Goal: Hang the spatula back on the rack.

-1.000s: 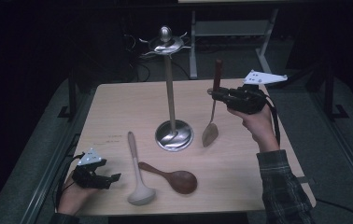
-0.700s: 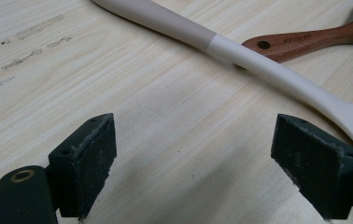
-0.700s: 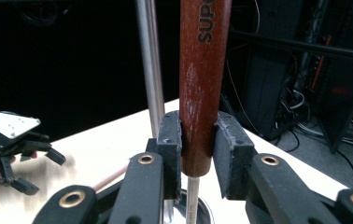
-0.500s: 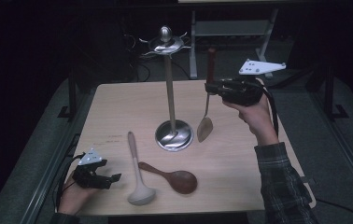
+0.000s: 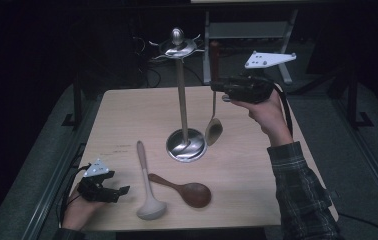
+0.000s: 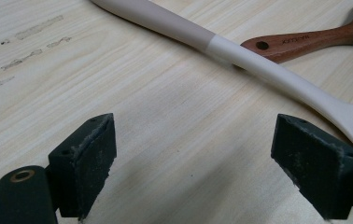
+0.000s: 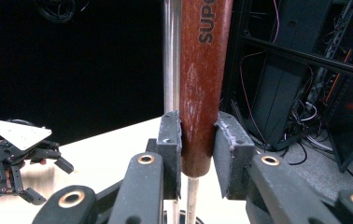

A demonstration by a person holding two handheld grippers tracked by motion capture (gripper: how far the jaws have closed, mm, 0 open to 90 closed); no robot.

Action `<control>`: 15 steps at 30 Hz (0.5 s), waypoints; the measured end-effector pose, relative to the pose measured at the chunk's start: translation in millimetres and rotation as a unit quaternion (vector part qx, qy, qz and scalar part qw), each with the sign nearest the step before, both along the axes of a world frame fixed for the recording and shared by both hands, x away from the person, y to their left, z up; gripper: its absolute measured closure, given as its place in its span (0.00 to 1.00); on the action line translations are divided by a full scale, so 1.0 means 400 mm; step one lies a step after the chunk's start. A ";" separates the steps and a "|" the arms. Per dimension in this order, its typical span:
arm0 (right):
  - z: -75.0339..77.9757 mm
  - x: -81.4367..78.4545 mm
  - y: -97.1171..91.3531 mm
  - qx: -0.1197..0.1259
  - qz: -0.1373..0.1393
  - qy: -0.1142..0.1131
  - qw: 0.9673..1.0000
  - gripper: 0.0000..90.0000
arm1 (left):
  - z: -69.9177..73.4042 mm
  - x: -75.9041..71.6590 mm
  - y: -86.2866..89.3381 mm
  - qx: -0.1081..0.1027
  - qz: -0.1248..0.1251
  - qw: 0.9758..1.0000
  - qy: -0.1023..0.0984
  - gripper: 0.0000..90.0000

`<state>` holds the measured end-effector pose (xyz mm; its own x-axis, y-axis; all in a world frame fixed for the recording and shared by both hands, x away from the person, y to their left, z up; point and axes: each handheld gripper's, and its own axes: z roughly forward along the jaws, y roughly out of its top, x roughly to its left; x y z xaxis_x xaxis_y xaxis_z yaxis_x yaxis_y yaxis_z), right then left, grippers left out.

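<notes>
So I've got the right gripper (image 5: 222, 90) clamped on the red handle of the metal spoon (image 5: 213, 131), hanging bowl-down at center-right of the high view, just beside the rack (image 5: 181, 90) pole. Hanging it on a top hook is still to do. The pale ladle (image 5: 146, 185) and wooden spoon (image 5: 187, 190) lie untouched on the table (image 5: 127, 115) at lower center. The left gripper (image 5: 112, 192), jaws apart and empty, rests lower left. Plenty of room above; the pole's the only tight spot.

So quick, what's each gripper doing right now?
Left gripper: open, holding nothing, low over the table.
Right gripper: shut on the spoon, gripping its brown handle beside the metal stand.
</notes>
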<state>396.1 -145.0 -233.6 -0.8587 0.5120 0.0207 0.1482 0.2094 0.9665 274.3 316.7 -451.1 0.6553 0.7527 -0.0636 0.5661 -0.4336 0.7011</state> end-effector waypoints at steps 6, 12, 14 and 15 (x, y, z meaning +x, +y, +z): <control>0.006 0.007 0.008 -0.004 0.002 0.001 1.000 0.81 | 0.000 0.000 -0.001 0.002 -0.002 1.000 0.001 0.15; 0.004 0.017 0.016 -0.009 0.005 0.006 1.000 0.81 | 0.000 0.000 0.000 0.001 -0.001 1.000 0.001 0.15; 0.005 0.021 0.020 -0.011 0.006 0.007 1.000 0.81 | 0.000 0.000 0.000 0.002 -0.002 1.000 0.002 0.15; 0.005 0.021 0.020 -0.011 0.006 0.007 1.000 0.81 | 0.000 0.000 0.000 0.002 -0.002 1.000 0.002 0.15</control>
